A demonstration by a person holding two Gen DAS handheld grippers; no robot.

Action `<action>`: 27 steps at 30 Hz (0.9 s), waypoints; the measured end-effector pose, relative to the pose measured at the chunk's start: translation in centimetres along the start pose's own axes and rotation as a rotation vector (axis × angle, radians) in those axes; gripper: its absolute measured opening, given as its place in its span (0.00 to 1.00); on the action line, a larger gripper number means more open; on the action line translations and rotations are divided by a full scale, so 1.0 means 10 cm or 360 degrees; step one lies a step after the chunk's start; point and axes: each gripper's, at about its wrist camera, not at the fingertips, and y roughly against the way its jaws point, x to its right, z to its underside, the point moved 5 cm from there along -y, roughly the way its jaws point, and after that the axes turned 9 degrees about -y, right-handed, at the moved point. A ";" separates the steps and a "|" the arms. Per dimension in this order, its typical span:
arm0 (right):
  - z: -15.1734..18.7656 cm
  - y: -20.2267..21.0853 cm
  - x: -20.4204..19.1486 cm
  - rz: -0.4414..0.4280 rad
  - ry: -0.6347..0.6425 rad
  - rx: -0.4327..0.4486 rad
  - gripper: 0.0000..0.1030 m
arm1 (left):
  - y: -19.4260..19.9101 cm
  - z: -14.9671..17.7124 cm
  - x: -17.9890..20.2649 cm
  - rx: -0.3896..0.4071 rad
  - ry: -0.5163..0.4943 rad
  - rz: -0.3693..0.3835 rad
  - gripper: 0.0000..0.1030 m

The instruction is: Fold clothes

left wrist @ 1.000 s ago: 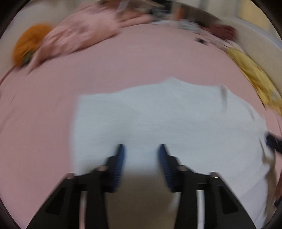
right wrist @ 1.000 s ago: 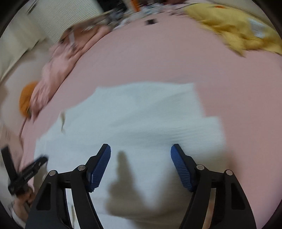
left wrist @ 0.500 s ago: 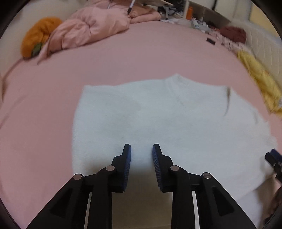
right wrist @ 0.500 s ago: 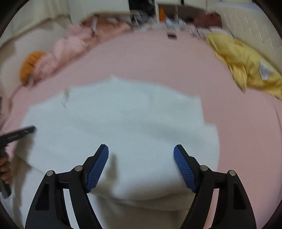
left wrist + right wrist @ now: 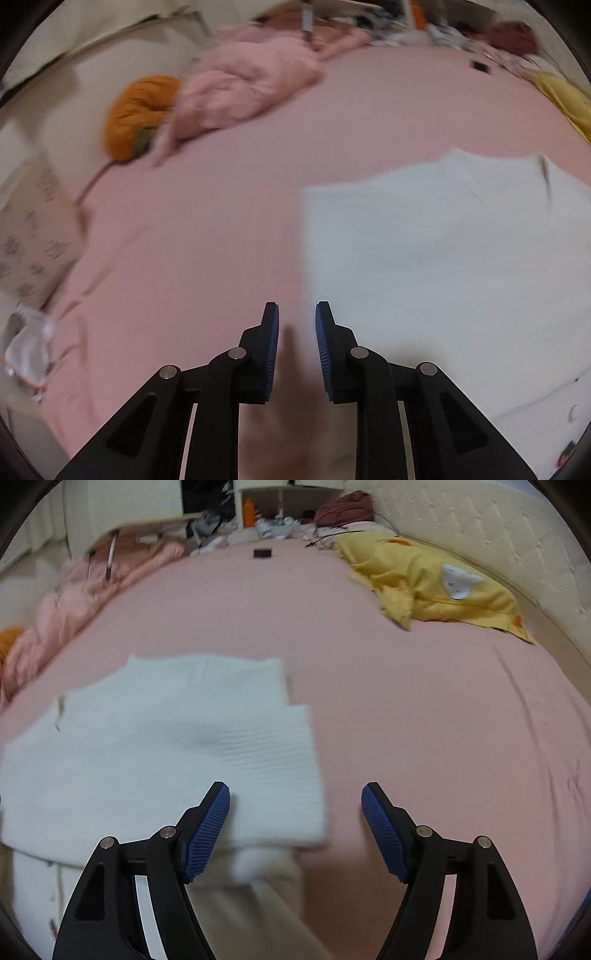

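Note:
A white knitted garment (image 5: 424, 251) lies flat on the pink bed sheet (image 5: 207, 221), partly folded, and fills the right half of the left wrist view. My left gripper (image 5: 295, 317) hovers over its left edge, above sheet and cloth, its jaws only narrowly apart with nothing between them. In the right wrist view the garment (image 5: 155, 746) lies on the left. My right gripper (image 5: 295, 790) hangs wide open above the garment's near right corner, holding nothing. Beige cloth (image 5: 251, 904) shows under the garment's near edge.
A crumpled pink duvet (image 5: 251, 85) and an orange cushion (image 5: 140, 110) lie at the far left. A patterned pillow (image 5: 33, 240) sits at the left edge. A yellow garment (image 5: 436, 583) lies by the quilted headboard (image 5: 480, 528). Clutter lines the far end.
The left view has swung left, so the garment now sits to its right, and the left jaws have narrowed. The right gripper has shifted toward the garment's right edge, still wide open.

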 end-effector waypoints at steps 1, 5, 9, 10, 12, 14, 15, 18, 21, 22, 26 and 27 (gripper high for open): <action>0.00 0.07 0.06 0.0001 -0.0017 0.0012 0.72 | 0.07 0.04 -0.07 0.0000 0.0027 0.0003 0.20; 0.17 0.42 0.09 -0.0105 -0.0038 0.0004 0.72 | 0.33 0.22 -0.33 -0.0001 0.0133 0.0017 0.24; 0.55 0.65 -0.29 -0.0191 0.0040 -0.0033 0.72 | 0.57 0.48 -0.20 0.0010 0.0120 0.0116 0.68; 0.67 0.70 -0.38 -0.0196 0.0066 -0.0042 0.72 | 0.58 0.55 -0.14 0.0024 0.0109 0.0129 0.68; 0.95 0.69 -0.50 -0.0164 0.0093 -0.0103 0.72 | 0.59 0.68 -0.01 0.0053 0.0087 0.0155 0.68; 1.22 0.68 -0.61 -0.0137 0.0119 -0.0164 0.72 | 0.61 0.82 0.11 0.0081 0.0065 0.0180 0.69; 1.31 0.65 -0.64 -0.0143 0.0128 -0.0195 0.72 | 0.61 0.89 0.18 0.0096 0.0054 0.0193 0.69; 1.52 0.51 -0.74 -0.0081 0.0280 -0.0201 0.80 | 0.63 1.10 0.36 0.0138 0.0020 0.0231 0.76; 1.54 0.47 -0.75 -0.0073 0.0340 -0.0131 0.84 | 0.66 1.31 0.55 0.0181 -0.0013 0.0269 0.82; 1.52 0.45 -0.72 -0.0096 0.0307 -0.0140 0.85 | 0.66 1.38 0.61 0.0196 -0.0024 0.0282 0.85; 1.54 0.46 -0.72 -0.0111 0.0306 -0.0137 0.85 | 0.69 1.59 0.79 0.0235 -0.0057 0.0319 0.85; 1.56 0.47 -0.72 -0.0111 0.0305 -0.0139 0.85 | 0.69 1.58 0.79 0.0232 -0.0057 0.0318 0.85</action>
